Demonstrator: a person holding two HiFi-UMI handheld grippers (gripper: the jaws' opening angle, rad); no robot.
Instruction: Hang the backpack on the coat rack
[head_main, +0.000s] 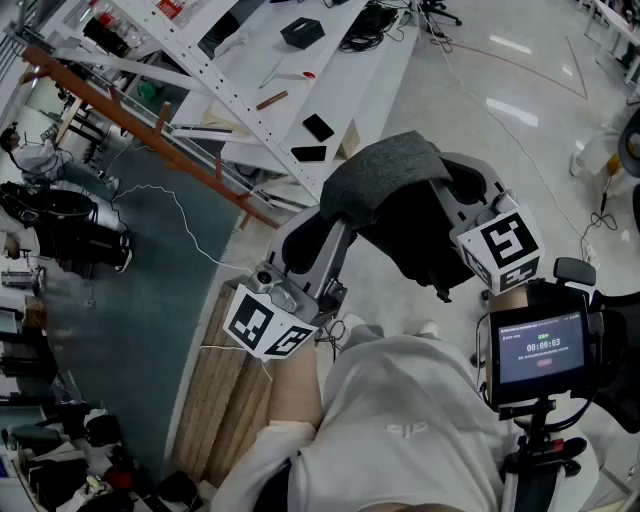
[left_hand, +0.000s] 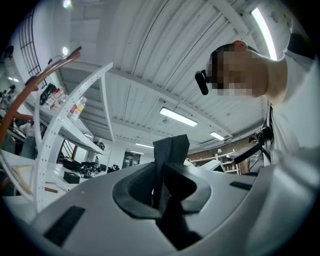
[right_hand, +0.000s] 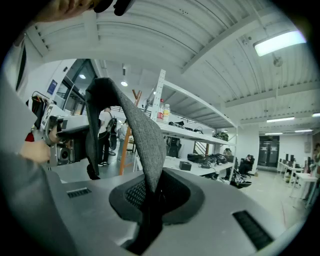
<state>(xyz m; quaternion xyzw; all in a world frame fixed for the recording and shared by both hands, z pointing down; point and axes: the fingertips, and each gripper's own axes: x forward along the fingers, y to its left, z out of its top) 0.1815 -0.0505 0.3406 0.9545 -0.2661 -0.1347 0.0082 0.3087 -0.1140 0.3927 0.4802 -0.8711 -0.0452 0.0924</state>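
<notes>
Left gripper (left_hand: 164, 176): jaws closed on a fold of dark fabric (left_hand: 170, 150) that stands up from between them. Right gripper (right_hand: 150, 186): jaws closed on a grey woven strap (right_hand: 142, 135), which rises from between them and loops over to their left. The head view shows the backpack (head_main: 385, 178) held in the air between the two sets of jaws, its grey panel uppermost and black body beneath. The wooden coat rack (right_hand: 126, 150) stands well beyond the right jaws, seen through the strap's loop and apart from the backpack. White shelving (right_hand: 200, 132) runs beyond the right jaws, to their right.
</notes>
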